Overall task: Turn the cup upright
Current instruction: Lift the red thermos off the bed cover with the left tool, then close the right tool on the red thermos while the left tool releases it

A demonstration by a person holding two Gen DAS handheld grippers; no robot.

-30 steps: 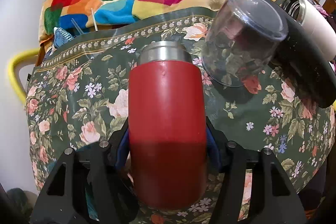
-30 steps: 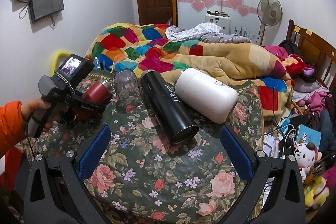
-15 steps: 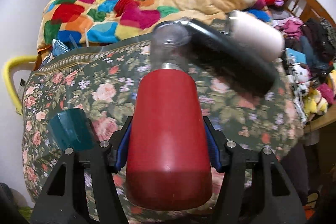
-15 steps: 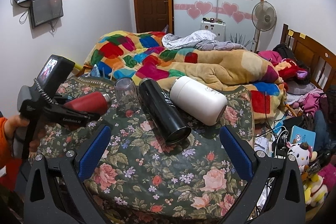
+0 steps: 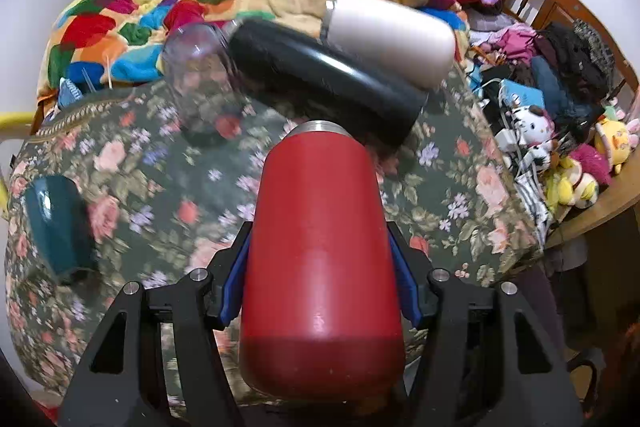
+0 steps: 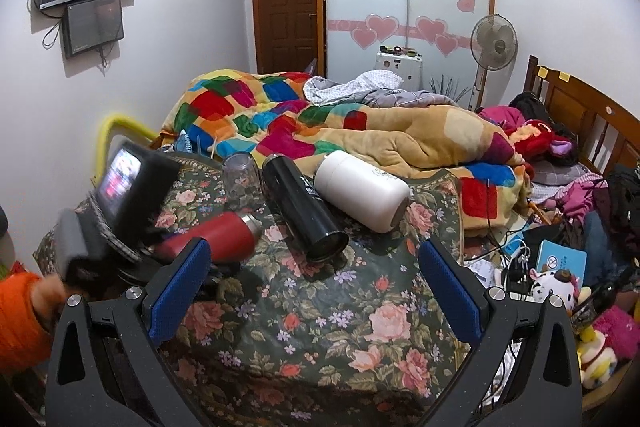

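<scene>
Two blue-padded fingers of the left gripper (image 5: 320, 279) clamped on the flanks of the red, steel-rimmed insulated cup (image 5: 320, 227), low on its body toward the base. Probably gripped there so that a turn of the wrist swings the steel mouth up and leaves the base free to meet the cloth. Lying along the gripper's axis, base toward the camera, mouth pointing away. From the right wrist view, close to horizontal with the mouth slightly raised, apparently lifted just clear of the floral-clothed tabletop (image 5: 460, 187) near its left side; not upright yet.

Right gripper (image 6: 314, 287) held back at the near edge, fingers wide apart and holding nothing, well clear of the red cup; likely kept out of the way, or waiting to take another vessel.

To the left on the cloth, a dark teal cup (image 5: 56, 227), blurred. Beyond the red cup's mouth, a long black cylindrical flask (image 5: 328, 75) on its side, open end toward the near right. Beside it on the left, a clear plastic tumbler (image 5: 196, 83) standing mouth-down. Behind the black flask and touching it, a white stubby flask (image 5: 388, 35), also on its side. Farthest off, a patchwork quilt (image 5: 120, 27) heaped on the bed.
</scene>
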